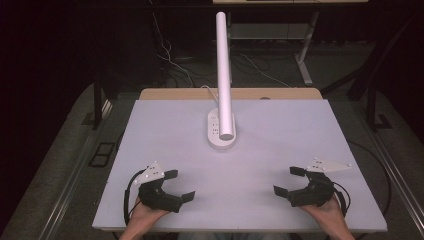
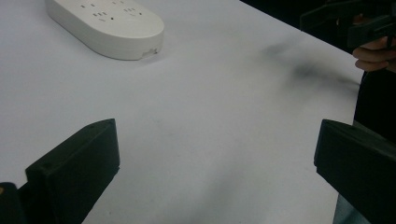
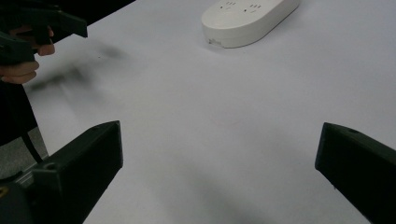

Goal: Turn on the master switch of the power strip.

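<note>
A white oval power strip (image 1: 220, 131) lies on the white table top (image 1: 280, 135) a little behind its middle; it also sits at the top of the left gripper view (image 2: 107, 25) and of the right gripper view (image 3: 247, 18). My left gripper (image 1: 180, 186) rests near the front left edge, jaws wide apart and empty, pointing toward the middle. My right gripper (image 1: 289, 181) mirrors it at the front right, open with nothing between its jaws. Each gripper view shows bare table between its own jaws (image 2: 217, 154) (image 3: 219, 158).
A white tube-shaped lamp arm (image 1: 223, 65) reaches over the power strip from the back. A wooden strip (image 1: 165, 94) runs along the table's far edge. Cables and metal frame legs lie on the dark floor behind. The other hand shows far off in each gripper view.
</note>
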`<state>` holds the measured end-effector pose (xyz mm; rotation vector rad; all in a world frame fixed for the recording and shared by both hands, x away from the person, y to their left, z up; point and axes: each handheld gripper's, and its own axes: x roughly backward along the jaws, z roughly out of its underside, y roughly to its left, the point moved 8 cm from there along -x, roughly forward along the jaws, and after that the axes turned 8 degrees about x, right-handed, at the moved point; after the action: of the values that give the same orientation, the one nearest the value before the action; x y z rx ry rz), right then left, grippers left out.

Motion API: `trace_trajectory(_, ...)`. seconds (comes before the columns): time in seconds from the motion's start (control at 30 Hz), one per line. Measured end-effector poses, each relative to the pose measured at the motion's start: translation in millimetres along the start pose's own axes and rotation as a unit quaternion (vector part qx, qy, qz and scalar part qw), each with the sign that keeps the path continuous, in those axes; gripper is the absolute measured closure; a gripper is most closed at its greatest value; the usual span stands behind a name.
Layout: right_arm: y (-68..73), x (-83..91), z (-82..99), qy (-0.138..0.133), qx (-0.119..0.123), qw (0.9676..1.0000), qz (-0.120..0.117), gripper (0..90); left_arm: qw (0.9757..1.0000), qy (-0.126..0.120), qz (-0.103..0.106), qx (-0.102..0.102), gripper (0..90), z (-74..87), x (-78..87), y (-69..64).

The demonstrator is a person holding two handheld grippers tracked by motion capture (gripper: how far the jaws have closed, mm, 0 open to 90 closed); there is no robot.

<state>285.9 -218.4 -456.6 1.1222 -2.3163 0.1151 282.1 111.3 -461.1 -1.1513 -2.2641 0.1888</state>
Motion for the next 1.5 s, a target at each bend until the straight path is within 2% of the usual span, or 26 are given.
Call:
trace_trajectory(0.1,-0.1,-1.0,0.2,0.000,0.003,1.0000,0.000,0.3,1.0000,0.002,0.001,0.002,0.0,0.3,-0.9,0.1)
trace_trajectory(0.13,-0.2,-1.9,0.4,0.003,0.002,1.0000,-0.001,0.3,0.9999,0.011,0.002,-0.006,0.0,0.8,-1.7,0.0)
trace_trajectory(0.2,0.1,-2.7,0.6,0.005,0.002,1.0000,-0.001,0.3,0.9999,0.014,0.002,-0.010,0.0,0.3,-2.2,-0.5)
trace_trajectory(0.37,1.0,-2.6,2.1,0.010,0.003,0.9999,-0.001,0.3,0.9999,0.011,0.003,-0.006,0.0,-0.9,-2.5,-0.9)
trace_trajectory(0.53,1.3,-4.3,6.5,0.023,0.001,0.9997,0.000,0.3,0.9998,0.018,0.004,-0.008,0.0,-1.6,-3.1,-0.7)
trace_trajectory(0.97,2.6,-3.9,7.1,0.026,0.001,0.9997,-0.005,0.3,0.9997,0.024,0.009,-0.001,0.0,-5.5,-1.1,-1.3)
trace_trajectory(1.27,2.9,-3.1,6.4,0.025,0.001,0.9996,-0.009,0.3,0.9988,0.048,0.011,0.004,0.0,-7.1,-0.4,-2.3)
trace_trajectory(1.5,3.1,-3.0,6.8,0.026,0.003,0.9996,-0.010,0.3,0.9980,0.061,0.014,0.000,0.0,-10.7,-0.3,-4.2)
